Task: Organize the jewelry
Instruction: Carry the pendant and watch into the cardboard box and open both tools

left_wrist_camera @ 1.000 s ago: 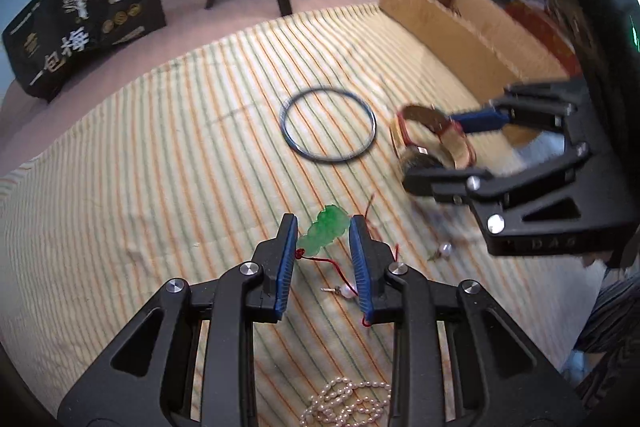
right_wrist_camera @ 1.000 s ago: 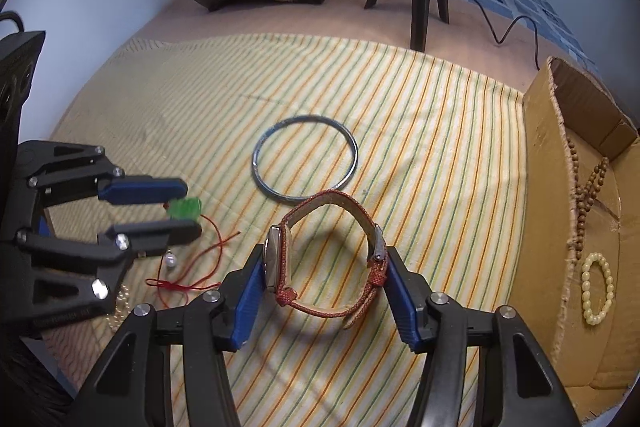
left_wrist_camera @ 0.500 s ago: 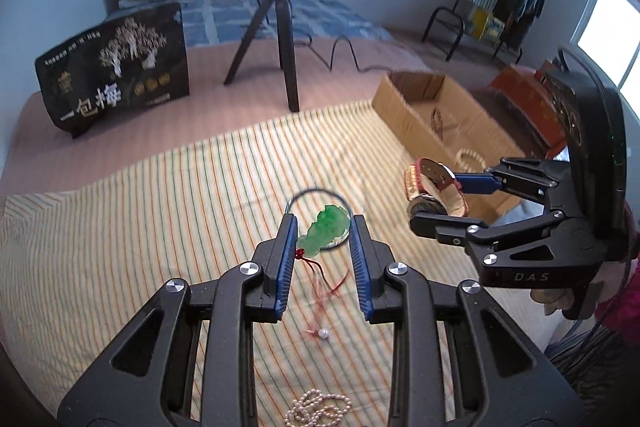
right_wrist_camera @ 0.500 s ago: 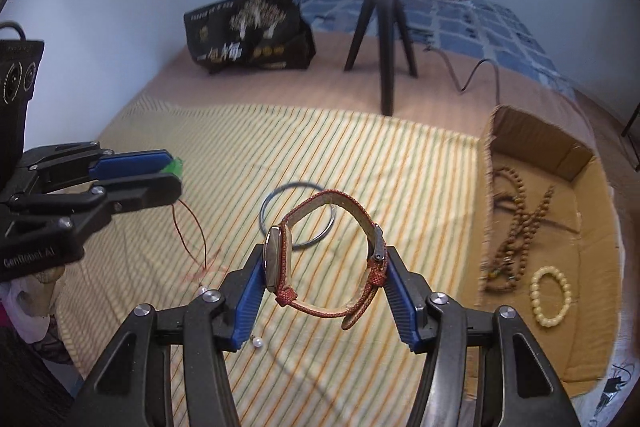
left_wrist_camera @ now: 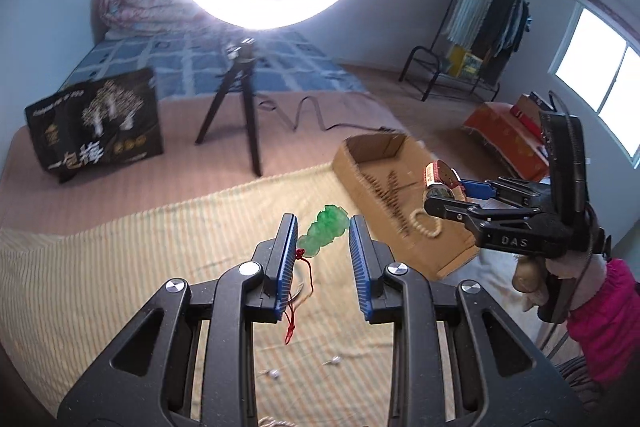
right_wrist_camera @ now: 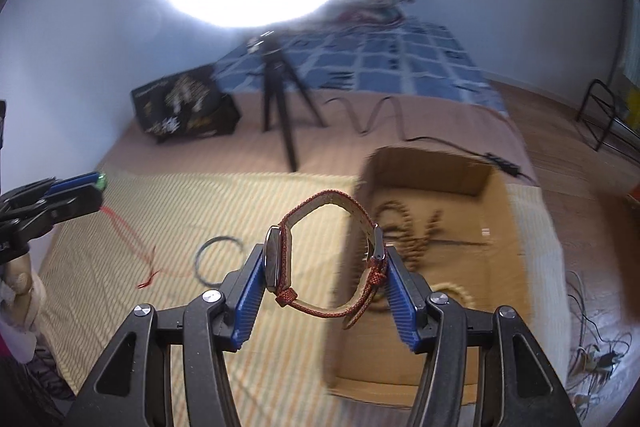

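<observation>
The left gripper is clamped on a green pendant; its red cord hangs below the pads, above the striped cloth. The right gripper is clamped on a watch with a red strap, dial against the left pad, held above the near edge of the cardboard box. The box contains a brown bead string and a pale bead bracelet. 1 dark ring lies on the cloth.
</observation>
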A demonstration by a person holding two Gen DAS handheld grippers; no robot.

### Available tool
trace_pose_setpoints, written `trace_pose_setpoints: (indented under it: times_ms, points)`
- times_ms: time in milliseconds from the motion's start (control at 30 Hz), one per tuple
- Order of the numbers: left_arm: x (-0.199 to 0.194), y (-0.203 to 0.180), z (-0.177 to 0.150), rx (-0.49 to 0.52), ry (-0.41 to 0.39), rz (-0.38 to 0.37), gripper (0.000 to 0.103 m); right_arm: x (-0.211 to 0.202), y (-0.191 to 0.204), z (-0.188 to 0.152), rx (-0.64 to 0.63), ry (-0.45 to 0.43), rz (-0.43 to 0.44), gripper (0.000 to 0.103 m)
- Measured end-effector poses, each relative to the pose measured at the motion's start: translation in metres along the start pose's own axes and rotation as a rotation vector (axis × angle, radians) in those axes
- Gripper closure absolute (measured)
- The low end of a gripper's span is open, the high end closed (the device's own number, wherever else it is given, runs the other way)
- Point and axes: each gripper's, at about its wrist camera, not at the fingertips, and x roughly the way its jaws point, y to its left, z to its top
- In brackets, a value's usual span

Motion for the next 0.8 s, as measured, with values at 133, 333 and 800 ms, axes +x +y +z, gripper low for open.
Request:
trace_pose_setpoints:
  times_ms: [133, 333, 800]
  points:
    - [0.005, -0.024, 0.012, 0.019, -0.019, -0.048, 0.077, -0.014, -0.033, 0.002, 0.059, -0.025, -0.042, 0.045]
    - [0.020, -0.055, 0.027, 0.026, -0.031, -0.111, 0.077, -0.019, -0.073, 0.000, 0.132, -0.035, -0.084, 0.045]
    - [0.076, -0.110, 0.043, 0.017, 0.002, -0.195, 0.077, 0.000, -0.118, -0.007, 0.214, -0.012, -0.108, 0.045]
